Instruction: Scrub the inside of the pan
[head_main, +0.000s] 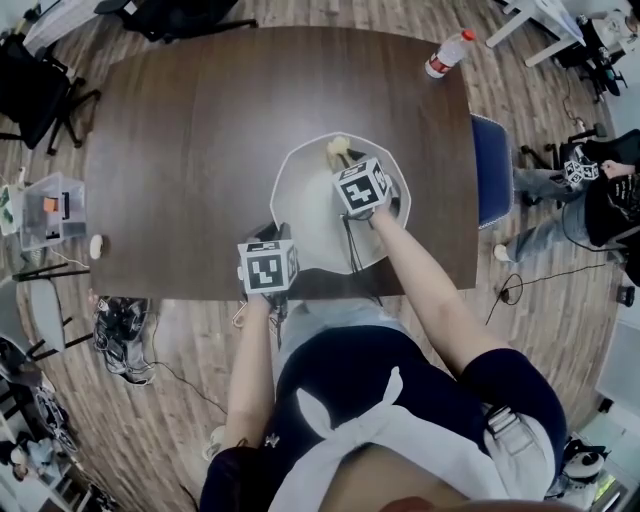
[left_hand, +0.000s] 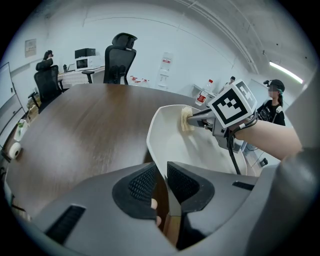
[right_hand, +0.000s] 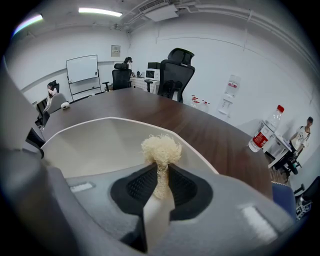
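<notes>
A white pan (head_main: 300, 195) sits on the dark brown table (head_main: 190, 130) near its front edge. My left gripper (head_main: 278, 235) is shut on the pan's near rim (left_hand: 159, 167), which runs thin and white between the pads, with a brown handle piece just below. My right gripper (head_main: 342, 160) reaches into the pan at its far side, shut on a cream fibrous scrubber (head_main: 337, 150). The scrubber's tuft (right_hand: 161, 149) sticks out past the pads and sits over the pan's inner wall (right_hand: 90, 145). From the left gripper view, the scrubber (left_hand: 186, 119) touches the far wall of the pan (left_hand: 172, 142).
A water bottle (head_main: 447, 52) stands at the table's far right corner. A clear plastic box (head_main: 50, 208) and a tape roll (head_main: 96, 246) lie at the left edge. A blue chair (head_main: 492, 170) and a seated person (head_main: 600, 190) are to the right; office chairs ring the far side.
</notes>
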